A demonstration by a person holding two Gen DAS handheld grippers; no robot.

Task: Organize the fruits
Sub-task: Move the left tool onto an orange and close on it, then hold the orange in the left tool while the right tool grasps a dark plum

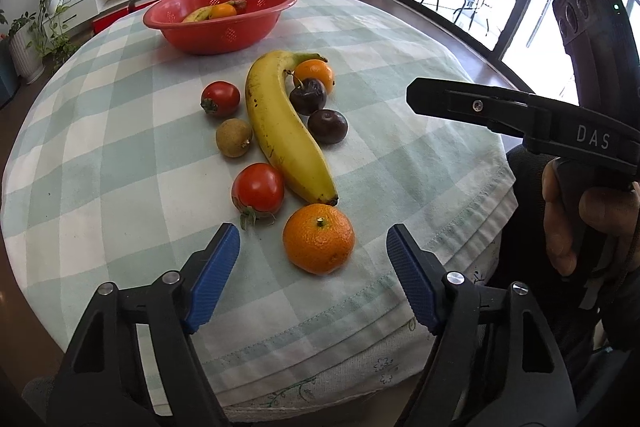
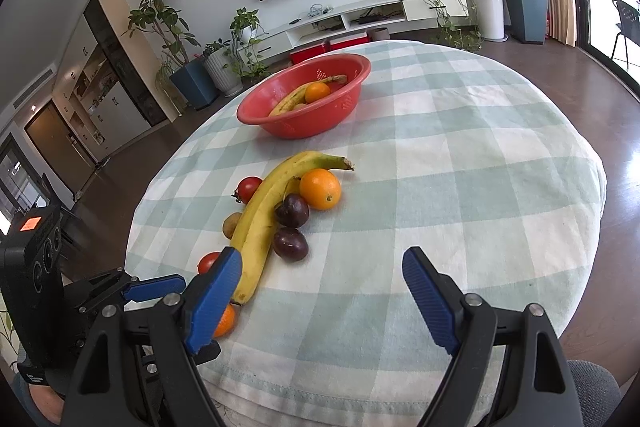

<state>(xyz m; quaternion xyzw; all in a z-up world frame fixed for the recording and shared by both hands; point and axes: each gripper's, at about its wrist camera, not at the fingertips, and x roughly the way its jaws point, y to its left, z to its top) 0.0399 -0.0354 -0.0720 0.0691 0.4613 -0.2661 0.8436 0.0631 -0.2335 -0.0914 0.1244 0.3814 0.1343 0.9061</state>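
Note:
A red basket (image 1: 224,37) (image 2: 280,129) at the far side of the table holds a banana and an orange. On the cloth lie a long banana (image 1: 280,131) (image 2: 260,219), two oranges (image 1: 319,238) (image 1: 316,75), two tomatoes (image 1: 258,189) (image 1: 221,98), two dark plums (image 1: 327,126) (image 1: 307,95) and a brown longan (image 1: 233,137). My left gripper (image 1: 313,243) is open, its blue pads either side of the near orange, not touching it. My right gripper (image 2: 322,267) is open and empty, above the cloth right of the banana's near end.
The round table has a green-and-white check cloth (image 1: 120,147) (image 2: 460,167); its near edge is just below both grippers. The right gripper's body (image 1: 540,119) reaches in from the right in the left wrist view. A TV stand and potted plants stand beyond the table.

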